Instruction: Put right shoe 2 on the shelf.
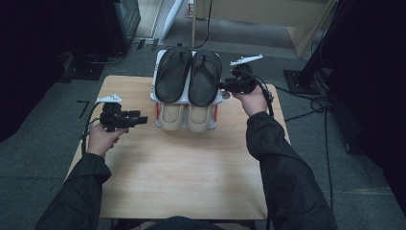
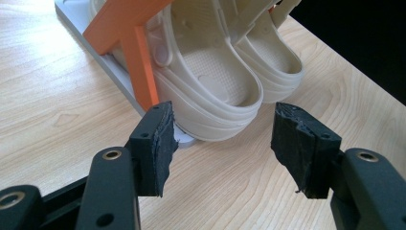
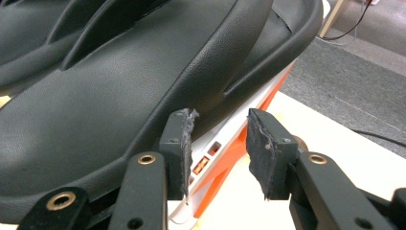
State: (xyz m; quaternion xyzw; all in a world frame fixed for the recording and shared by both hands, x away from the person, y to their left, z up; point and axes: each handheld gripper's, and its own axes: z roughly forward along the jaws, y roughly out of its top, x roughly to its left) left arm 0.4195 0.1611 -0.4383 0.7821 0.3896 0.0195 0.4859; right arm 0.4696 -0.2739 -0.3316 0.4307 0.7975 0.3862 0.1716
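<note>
1. High view: a pale wood table point(image 1: 182, 167) stands on grey carpet in a dim room. A small white-and-orange rack point(image 1: 155, 98) sits at its far edge, well beyond the person's sleeves. A pair of black sandals point(image 1: 189, 74) lies on the top tier and a pair of beige clogs point(image 1: 186, 116) on the lower one. The right gripper point(image 1: 224, 86) is just beside the outer sandal's edge. The left gripper point(image 1: 142, 119) is near the rack's lower tier and points at the clogs.

2. Left gripper view: the left gripper point(image 2: 222, 139) has its jaws wide apart with nothing between them. The nearer clog point(image 2: 210, 91) lies just ahead of the pads, heel toward them, close to the left pad, beside the rack's orange strut point(image 2: 141, 62). The clog looks like moulded foam: probably light, springy and not fragile. The ribbed heel rim seems the best place to pinch.

3. Right gripper view: the right gripper point(image 3: 215, 139) has its jaws part-way apart and holds nothing. The sandal point(image 3: 95, 110) fills the space ahead and to the left, and its raised rim almost meets the left pad. The rack's orange edge point(image 3: 234, 158) shows through the gap.
   - The sandal looks light, flexible and leathery, with a fairly grippy grain.
   - Its thick side rim looks like the place to hold, since a flat sole would likely bend if gripped at one end.
</note>
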